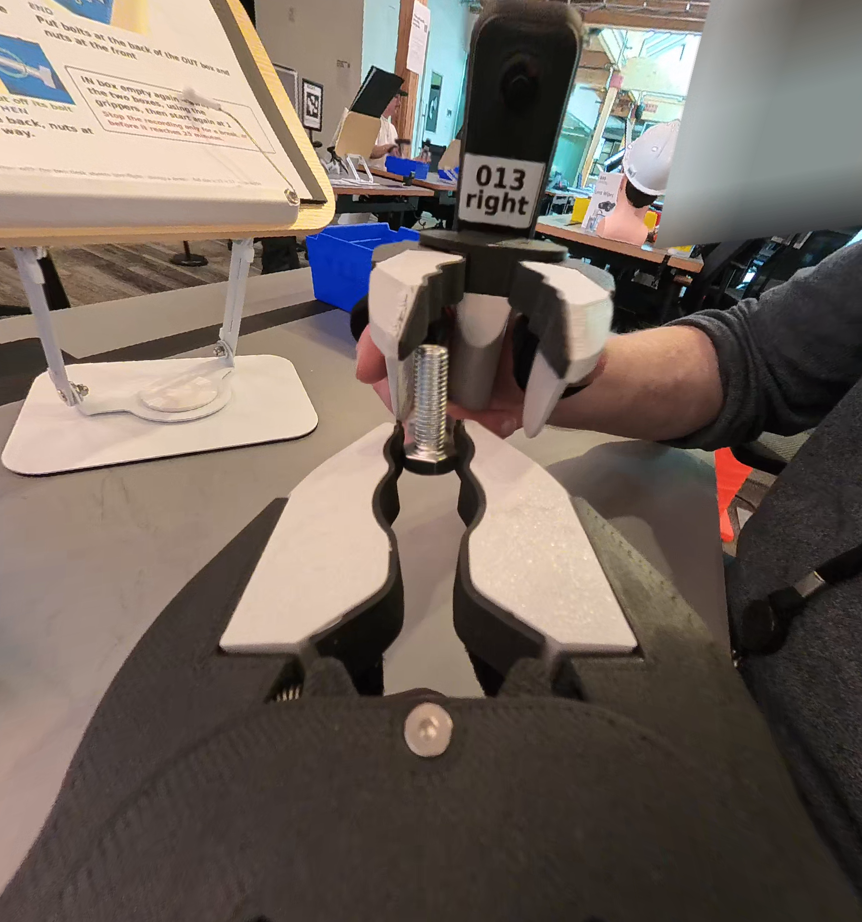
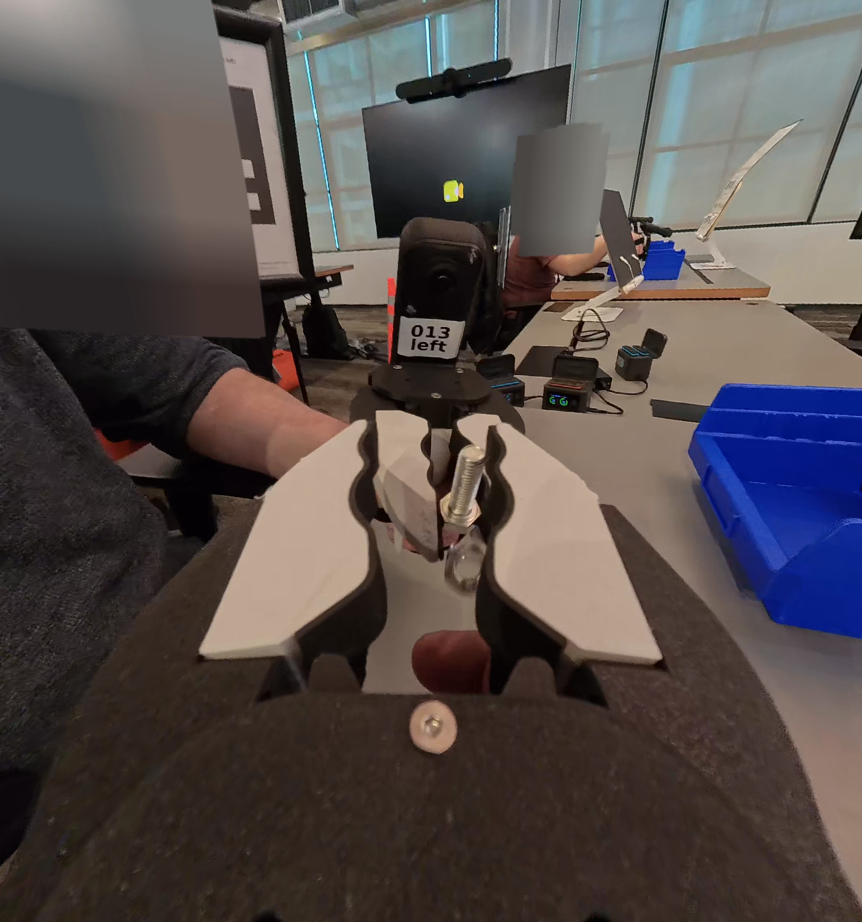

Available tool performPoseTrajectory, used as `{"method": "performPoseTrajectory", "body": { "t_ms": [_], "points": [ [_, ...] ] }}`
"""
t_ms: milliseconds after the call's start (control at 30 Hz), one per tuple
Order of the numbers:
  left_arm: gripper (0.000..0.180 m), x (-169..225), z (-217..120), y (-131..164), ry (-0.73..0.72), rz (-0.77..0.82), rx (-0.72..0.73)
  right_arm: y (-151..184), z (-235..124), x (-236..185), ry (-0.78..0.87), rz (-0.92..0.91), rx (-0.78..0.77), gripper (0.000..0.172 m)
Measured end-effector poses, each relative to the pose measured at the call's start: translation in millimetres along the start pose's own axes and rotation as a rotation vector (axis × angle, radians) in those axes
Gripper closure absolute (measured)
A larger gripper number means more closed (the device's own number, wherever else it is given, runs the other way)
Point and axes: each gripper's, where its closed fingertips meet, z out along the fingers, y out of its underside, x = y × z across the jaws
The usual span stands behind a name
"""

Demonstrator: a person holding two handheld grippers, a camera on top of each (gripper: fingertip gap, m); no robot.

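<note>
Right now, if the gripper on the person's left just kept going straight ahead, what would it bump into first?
Probably the right gripper, which faces it close ahead. The left gripper already clamps the head of a silver bolt, its shank standing between the right gripper's open fingers. Depth is uncertain.

The instruction board (image 1: 119, 100) on the white stand (image 1: 159, 409) is cut off by the left wrist view's top and left edges. The blue bin (image 2: 793, 524) at the tabletop's right side runs off the right wrist view's right edge. The bolt (image 1: 429, 399) has its head partly sunk between the left gripper (image 1: 429, 449) fingertips. The right gripper (image 1: 468, 419) is motion-blurred.
</note>
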Motion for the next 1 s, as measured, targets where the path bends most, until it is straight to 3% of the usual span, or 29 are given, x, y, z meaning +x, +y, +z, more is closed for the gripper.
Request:
{"method": "performPoseTrajectory", "body": {
  "t_ms": [100,233,333,433,567,633,700,800,867,900,933,1000],
  "points": [
    [0.161,-4,3,3,-0.023,-0.001,-0.025,2,0,6,0.044,-0.015,-0.018,0.138],
    [0.161,-2,-2,8,0.007,0.012,-0.052,-4,-28,22,0.064,0.043,0.004,0.141],
    [0.161,-10,-1,19,-0.026,-0.012,-0.088,9,-50,21,0.099,0.042,-0.097,0.14],
    [0.161,-21,-9,21,-0.06,-0.065,-0.078,41,-57,-16,0.068,-0.046,-0.311,0.135],
    [0.161,-31,-14,22,-0.084,-0.098,-0.06,102,-29,-75,0.05,-0.085,-0.544,0.115],
    [0.161,-43,-18,25,-0.127,-0.107,-0.074,121,-4,-79,0.134,-0.136,-0.534,0.119],
    [0.161,-54,-26,22,-0.156,-0.137,-0.036,139,21,-75,0.188,-0.17,-0.634,0.118],
    [0.161,-64,-35,23,-0.194,-0.159,-0.015,169,60,-73,0.147,-0.285,-0.777,0.127],
    [0.161,-72,-43,22,-0.231,-0.13,-0.016,187,90,-82,0.074,-0.266,-0.82,0.138],
    [0.161,-76,-48,20,-0.242,-0.13,-0.007,191,98,-76,0.107,-0.316,-0.863,0.148],
    [0.161,-80,-52,20,-0.254,-0.14,0.011,193,105,-73,0.123,-0.329,-0.879,0.171],
    [0.161,-90,-60,20,-0.284,-0.155,0.03,194,116,-62,0.148,-0.344,-0.902,0.172]
  ]
}}
